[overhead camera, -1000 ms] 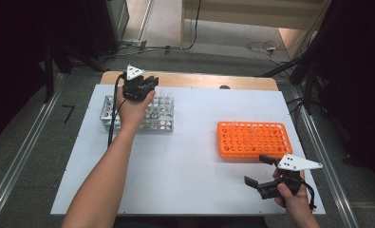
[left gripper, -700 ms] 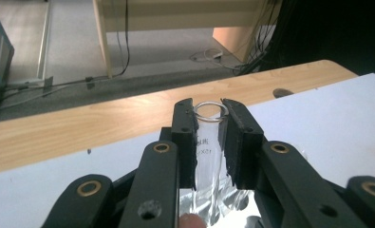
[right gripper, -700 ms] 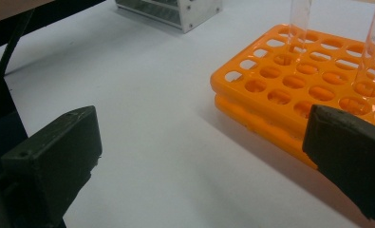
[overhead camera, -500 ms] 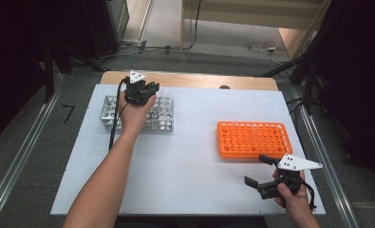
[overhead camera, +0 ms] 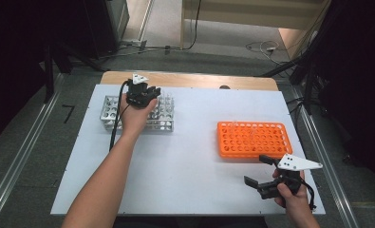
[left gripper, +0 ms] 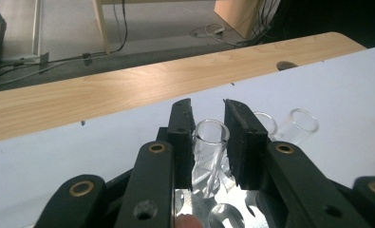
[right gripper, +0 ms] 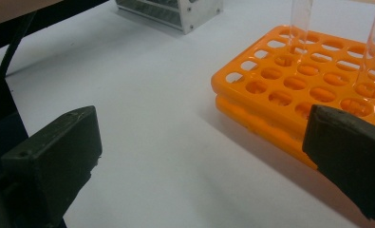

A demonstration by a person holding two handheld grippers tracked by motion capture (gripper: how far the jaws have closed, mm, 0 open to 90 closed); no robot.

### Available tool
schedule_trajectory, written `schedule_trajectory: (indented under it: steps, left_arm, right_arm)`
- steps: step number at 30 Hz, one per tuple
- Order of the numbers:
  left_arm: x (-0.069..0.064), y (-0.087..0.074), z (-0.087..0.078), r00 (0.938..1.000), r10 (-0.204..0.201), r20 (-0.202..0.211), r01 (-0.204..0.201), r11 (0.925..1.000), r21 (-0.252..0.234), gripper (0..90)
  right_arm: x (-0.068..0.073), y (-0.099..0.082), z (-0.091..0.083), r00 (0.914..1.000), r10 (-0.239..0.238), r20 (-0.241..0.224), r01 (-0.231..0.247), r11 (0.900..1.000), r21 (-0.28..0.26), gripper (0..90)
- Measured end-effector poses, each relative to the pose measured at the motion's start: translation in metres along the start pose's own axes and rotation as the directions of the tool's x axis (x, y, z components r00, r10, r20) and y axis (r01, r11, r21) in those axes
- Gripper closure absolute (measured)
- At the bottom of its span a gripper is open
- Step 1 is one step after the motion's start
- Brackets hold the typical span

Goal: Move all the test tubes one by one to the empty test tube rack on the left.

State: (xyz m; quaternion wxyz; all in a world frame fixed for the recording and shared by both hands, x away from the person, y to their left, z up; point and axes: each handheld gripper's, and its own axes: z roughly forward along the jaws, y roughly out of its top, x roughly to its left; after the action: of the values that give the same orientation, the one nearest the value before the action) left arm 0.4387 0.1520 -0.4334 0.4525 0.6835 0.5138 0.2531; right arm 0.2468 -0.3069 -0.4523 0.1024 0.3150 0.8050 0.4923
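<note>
My left gripper (overhead camera: 149, 93) sits over the metal rack (overhead camera: 110, 110) at the far left of the table (overhead camera: 194, 190), my hand wrapped around its body. In the left gripper view, a clear glass tube (left gripper: 210, 137) stands upright between the two black fingers (left gripper: 181, 142), its open rim level with their tips. The fingers close on it from both sides, so I am pinching the tube; they have eased apart a trace in the last half second, but the tube remains between the pads. Its lower part runs down into the rack, whose shiny top plate and round holes show just below the fingers. Two more glass tubes (left gripper: 299, 121) stand just to the right of the pinched one, apart from the fingers.

My right gripper (overhead camera: 266, 174) rests low over the near right part of the table, just on the near side of the orange rack (overhead camera: 251, 140). In the right gripper view, its fingers (right gripper: 52, 161) are spread wide with only bare white table between them, holding nothing. The orange rack lies ahead and to the right of them, near the right-hand finger; I cannot tell whether they touch. Two clear tubes (right gripper: 301, 21) stand upright in holes toward its far side.

The two racks sit well apart, with open white table between them.
</note>
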Motion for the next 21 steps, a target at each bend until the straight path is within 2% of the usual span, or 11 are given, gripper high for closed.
schedule_trajectory:
  steps: [6, 9, 13, 15, 17, 21]
  left_arm:
    - [0.002, 0.002, -0.006, 0.9997, -0.020, -0.009, 0.020, 0.9998, -0.005, 66.6]
    - [0.005, 0.002, -0.011, 0.9993, -0.036, 0.008, 0.037, 0.9993, -0.009, 62.3]
    - [0.004, 0.001, -0.020, 0.9982, -0.052, 0.030, 0.052, 0.9984, -0.020, 49.6]
    - [0.003, 0.000, -0.025, 0.9980, -0.053, 0.035, 0.054, 0.9984, -0.017, 37.9]
    - [0.000, -0.002, -0.030, 0.9975, -0.048, 0.052, 0.049, 0.9986, -0.018, 28.8]
    - [-0.006, -0.006, -0.042, 0.9960, -0.032, 0.083, 0.035, 0.9991, -0.026, 17.5]
  right_arm:
    - [0.000, 0.000, 0.000, 1.0000, 0.001, -0.002, -0.001, 1.0000, 0.001, 0.0]
    - [0.000, 0.000, 0.001, 1.0000, 0.001, 0.000, -0.001, 1.0000, 0.001, 0.0]
    - [-0.001, 0.001, 0.001, 1.0000, -0.002, 0.000, 0.002, 1.0000, -0.001, 0.0]
    - [-0.001, 0.001, 0.001, 1.0000, -0.003, 0.001, 0.003, 1.0000, 0.000, 0.0]
    - [0.000, 0.001, 0.001, 1.0000, -0.003, 0.003, 0.003, 1.0000, 0.001, 0.0]
    - [0.000, 0.002, 0.002, 1.0000, 0.002, 0.006, -0.002, 1.0000, -0.001, 0.0]
